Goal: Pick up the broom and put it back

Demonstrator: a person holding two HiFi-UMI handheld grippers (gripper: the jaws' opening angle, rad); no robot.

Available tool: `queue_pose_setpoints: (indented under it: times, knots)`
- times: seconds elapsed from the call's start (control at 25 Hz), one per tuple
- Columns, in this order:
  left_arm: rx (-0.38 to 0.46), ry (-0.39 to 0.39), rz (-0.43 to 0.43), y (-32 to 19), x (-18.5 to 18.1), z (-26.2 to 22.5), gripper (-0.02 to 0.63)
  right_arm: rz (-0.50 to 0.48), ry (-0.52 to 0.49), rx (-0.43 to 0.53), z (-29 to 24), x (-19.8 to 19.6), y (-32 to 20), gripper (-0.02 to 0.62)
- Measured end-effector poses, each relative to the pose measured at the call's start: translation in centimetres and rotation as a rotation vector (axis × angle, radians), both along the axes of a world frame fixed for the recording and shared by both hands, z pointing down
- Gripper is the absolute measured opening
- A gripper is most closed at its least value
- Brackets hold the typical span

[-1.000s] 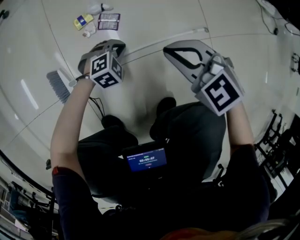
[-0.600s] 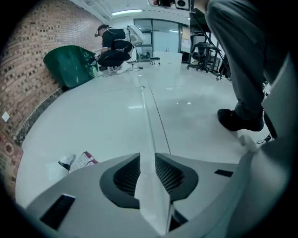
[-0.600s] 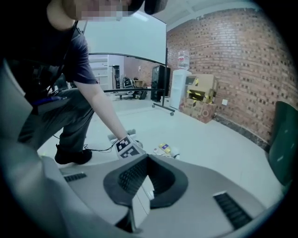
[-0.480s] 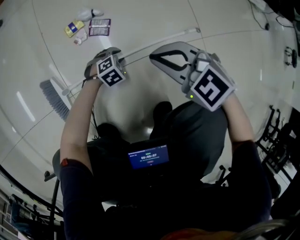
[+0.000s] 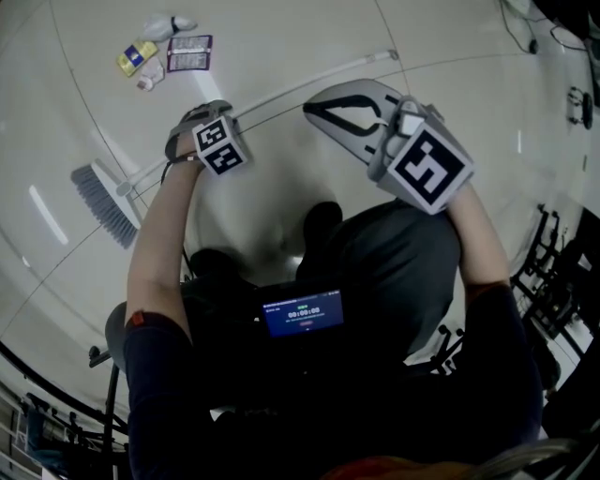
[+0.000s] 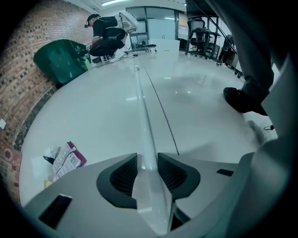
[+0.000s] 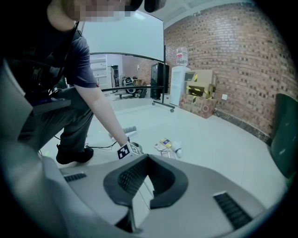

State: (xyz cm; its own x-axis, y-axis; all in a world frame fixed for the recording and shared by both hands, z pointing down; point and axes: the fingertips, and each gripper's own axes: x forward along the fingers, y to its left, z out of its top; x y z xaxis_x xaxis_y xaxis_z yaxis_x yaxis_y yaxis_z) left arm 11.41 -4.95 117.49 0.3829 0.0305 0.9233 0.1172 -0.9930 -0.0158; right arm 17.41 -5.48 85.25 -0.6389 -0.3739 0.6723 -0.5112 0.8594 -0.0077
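The left gripper (image 6: 147,160), jaws just opened wider, straddles the broom (image 6: 142,116) at lower centre, ready to clamp it, while the right gripper (image 7: 145,179) hangs shut.

Floor (image 5: 281,37): broom (image 6: 145,139) lay flat | packets (image 5: 164,54) lay beyond broom handle | shoes (image 5: 322,217) stood on broom's near side

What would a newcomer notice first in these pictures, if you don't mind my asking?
The long white-handled broom lies flat across the pale floor, with its brush head at the head view's left. The left gripper, whose jaws have just been opening, straddles the handle without clamping it, while the right gripper hangs shut and empty to the right. A little heap of packets lies beyond the broom.
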Motion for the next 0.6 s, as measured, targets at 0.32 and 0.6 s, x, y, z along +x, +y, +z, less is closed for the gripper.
queue_pose_setpoints:
  times: [0.32, 0.6]
  knots:
    - [-0.111, -0.006, -0.054, -0.2, -0.2, 0.6, 0.140, 0.008, 0.020, -0.036, 1.5, 0.3, 0.3, 0.018]
    - [-0.146, 0.009, -0.134, -0.5, 0.4, 0.1, 0.089, -0.030, 0.013, -0.013, 0.9, -0.2, 0.2, 0.018]
